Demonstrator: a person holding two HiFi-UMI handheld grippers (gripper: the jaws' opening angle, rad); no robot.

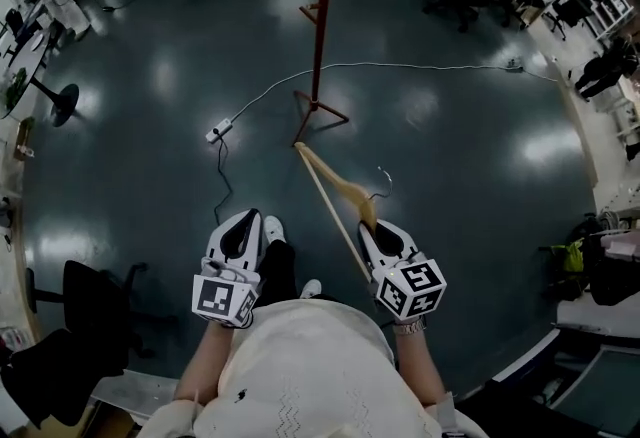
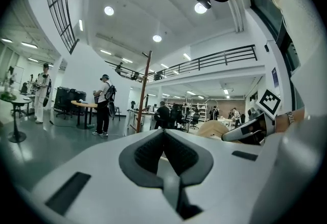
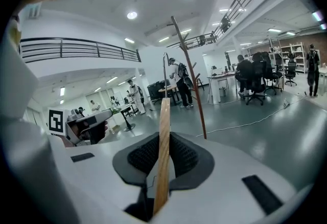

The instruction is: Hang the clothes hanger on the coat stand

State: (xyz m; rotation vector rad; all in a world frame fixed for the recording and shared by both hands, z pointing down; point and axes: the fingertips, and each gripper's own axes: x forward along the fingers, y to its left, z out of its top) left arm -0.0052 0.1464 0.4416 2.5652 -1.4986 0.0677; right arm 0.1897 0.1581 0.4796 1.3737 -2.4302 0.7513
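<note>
A pale wooden clothes hanger [image 1: 335,191] with a metal hook [image 1: 383,188] sticks forward from my right gripper [image 1: 372,226], which is shut on one end of it. In the right gripper view the hanger's wood [image 3: 163,146] stands edge-on between the dark pads [image 3: 185,155]. The coat stand [image 1: 318,16], a thin red-brown pole on splayed feet, rises ahead on the floor, beyond the hanger's far tip; it also shows as the coat stand [image 3: 191,82] and the coat stand [image 2: 144,92]. My left gripper [image 1: 243,219] is held low beside the right one, shut and empty, as the left gripper [image 2: 163,133] pads meet.
A white power strip [image 1: 218,131] and its cable [image 1: 400,66] lie on the dark floor near the stand's feet. A black chair [image 1: 90,296] is at lower left and a round-based table [image 1: 55,101] stands at left. People stand and sit by desks [image 3: 179,85] further off.
</note>
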